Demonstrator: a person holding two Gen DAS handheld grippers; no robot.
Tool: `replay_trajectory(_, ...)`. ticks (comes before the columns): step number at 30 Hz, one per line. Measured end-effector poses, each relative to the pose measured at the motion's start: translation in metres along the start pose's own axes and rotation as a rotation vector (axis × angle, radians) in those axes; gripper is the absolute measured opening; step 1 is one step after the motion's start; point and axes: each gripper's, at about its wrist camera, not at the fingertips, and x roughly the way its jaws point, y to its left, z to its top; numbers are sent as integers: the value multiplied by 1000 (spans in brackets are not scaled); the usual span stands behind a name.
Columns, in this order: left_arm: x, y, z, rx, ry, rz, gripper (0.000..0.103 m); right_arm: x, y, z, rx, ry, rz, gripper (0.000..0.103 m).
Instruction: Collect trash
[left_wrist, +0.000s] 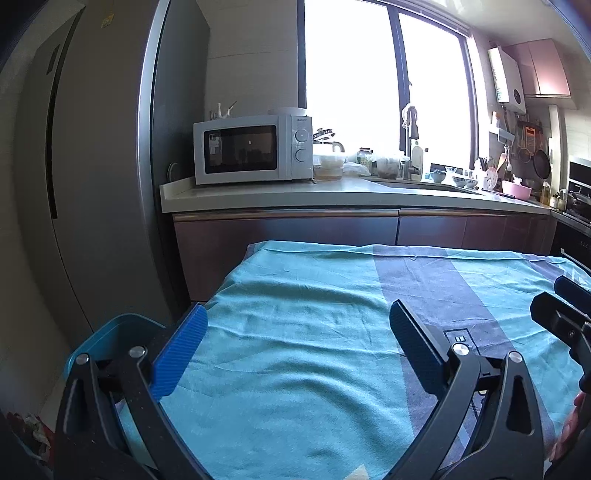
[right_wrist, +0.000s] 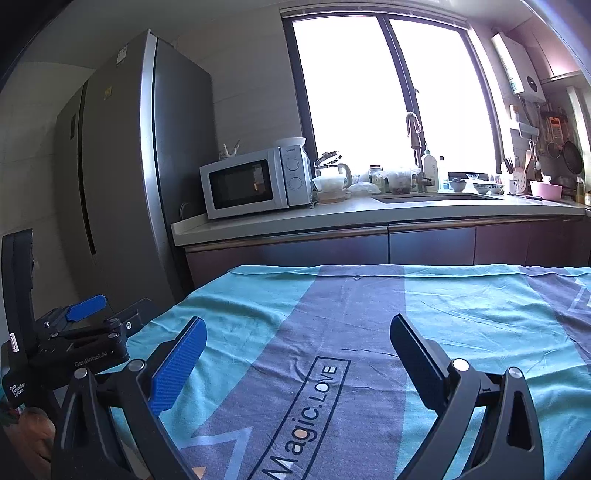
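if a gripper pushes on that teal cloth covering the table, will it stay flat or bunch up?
The cloth would probably bunch: it already shows soft wrinkles, so it looks thin and floppy. Nothing visible weighs it down, so it may also slide. The open left gripper could likely pinch a fold.

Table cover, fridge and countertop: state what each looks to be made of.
Table cover: woven cloth, matte, teal and grey-purple; it creases and carries printed lettering.
Fridge: probably brushed or painted metal, grey with a soft sheen and a bright strip down its edge.
Countertop: pale, smooth slab, likely stone or a composite; the look leaves it open.
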Motion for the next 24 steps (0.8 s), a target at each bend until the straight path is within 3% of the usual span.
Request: replay_trajectory(24,-19,-10,0,29,-77,-3,97,-14,-4,5,-7,-60,-44,96)
